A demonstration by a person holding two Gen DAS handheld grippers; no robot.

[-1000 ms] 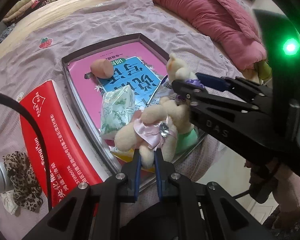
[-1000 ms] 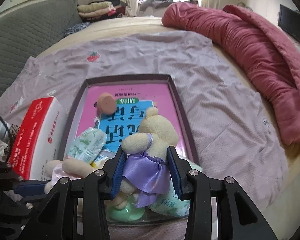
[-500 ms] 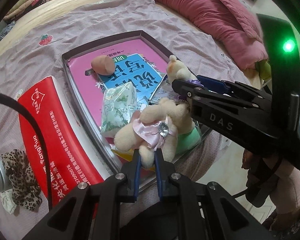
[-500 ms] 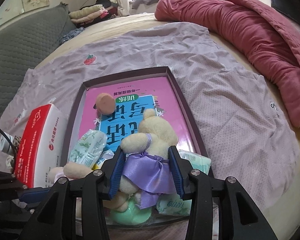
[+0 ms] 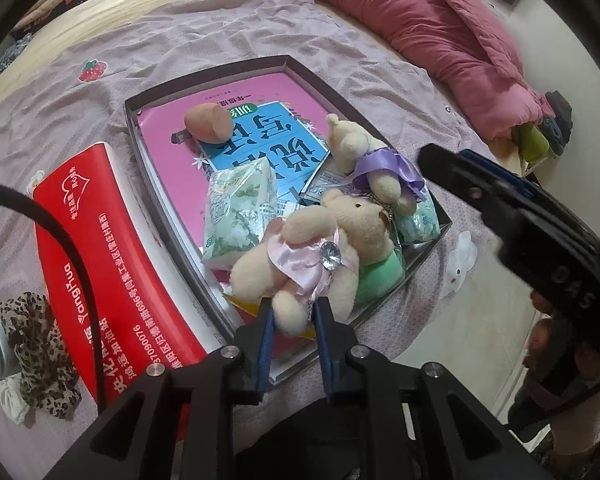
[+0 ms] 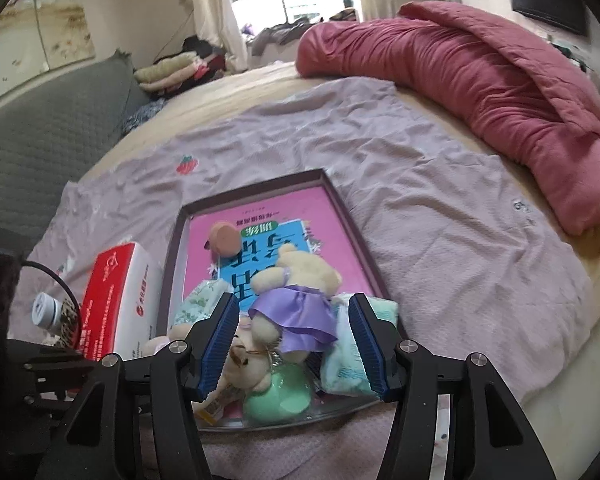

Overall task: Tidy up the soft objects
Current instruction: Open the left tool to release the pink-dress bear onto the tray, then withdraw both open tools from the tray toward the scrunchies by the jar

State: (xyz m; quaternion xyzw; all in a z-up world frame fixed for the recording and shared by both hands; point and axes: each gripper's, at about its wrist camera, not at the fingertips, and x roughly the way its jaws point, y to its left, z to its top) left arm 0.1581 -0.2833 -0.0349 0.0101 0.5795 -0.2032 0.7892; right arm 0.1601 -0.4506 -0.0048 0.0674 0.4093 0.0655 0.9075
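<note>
At the far left, outside the tray, lie a leopard-print scrunchie (image 5: 36, 356) and the red tissue box (image 5: 112, 272), neither touched. Next comes the shallow dark tray (image 5: 156, 184) on the lilac sheet, holding a pink book, a peach-coloured soft ball (image 5: 208, 123) and a green-printed tissue pack (image 5: 240, 208).

Your left gripper (image 5: 292, 322) has its fingers pinched on the lower leg of the teddy in the pink dress (image 5: 316, 252), which lies on a green squishy at the tray's near edge. You look to be mid-placement with this bear.

To the right, the teddy in the purple dress (image 6: 296, 300) sits in the tray, leaning on the tissue packs. Your right gripper (image 6: 294, 346) has its fingers spread wide on either side of it, not touching.

Judging by this, the purple bear is set down. Next, settle the pink bear beside it, part the left fingers, and draw both grippers straight back so neither bear gets dragged off the edge.
</note>
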